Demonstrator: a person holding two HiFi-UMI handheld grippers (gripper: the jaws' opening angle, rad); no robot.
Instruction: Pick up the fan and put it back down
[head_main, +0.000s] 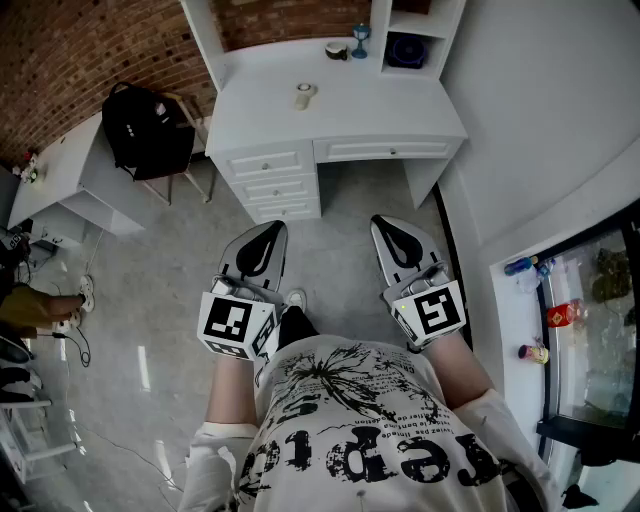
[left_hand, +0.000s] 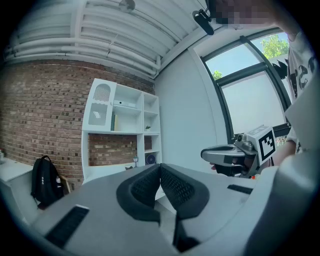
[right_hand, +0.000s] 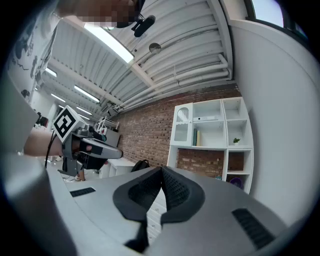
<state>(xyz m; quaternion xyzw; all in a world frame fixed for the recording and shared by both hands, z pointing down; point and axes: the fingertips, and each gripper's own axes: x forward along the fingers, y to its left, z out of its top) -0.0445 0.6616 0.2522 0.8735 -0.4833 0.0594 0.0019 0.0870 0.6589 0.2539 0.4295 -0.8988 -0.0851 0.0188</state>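
Note:
A small pale round fan (head_main: 305, 95) lies on the white desk (head_main: 400, 110), far ahead of both grippers. A dark blue round thing (head_main: 405, 50), maybe another fan, sits in the desk's low shelf cubby and also shows as the blue round thing (left_hand: 150, 159) in the left gripper view. My left gripper (head_main: 268, 235) (left_hand: 160, 167) is shut with nothing in it, held level over the floor. My right gripper (head_main: 388, 228) (right_hand: 161, 172) hangs beside it, also shut and empty. Each gripper shows in the other's view: the right gripper (left_hand: 220, 155), the left gripper (right_hand: 107, 150).
A cup (head_main: 337, 50) and a blue goblet (head_main: 360, 40) stand at the desk's back. A black backpack (head_main: 148, 130) rests on a chair beside a white side table (head_main: 60, 170). Bottles (head_main: 520, 265) and a glass tank (head_main: 600, 330) line the right wall. A seated person's leg (head_main: 40, 305) shows at the left edge.

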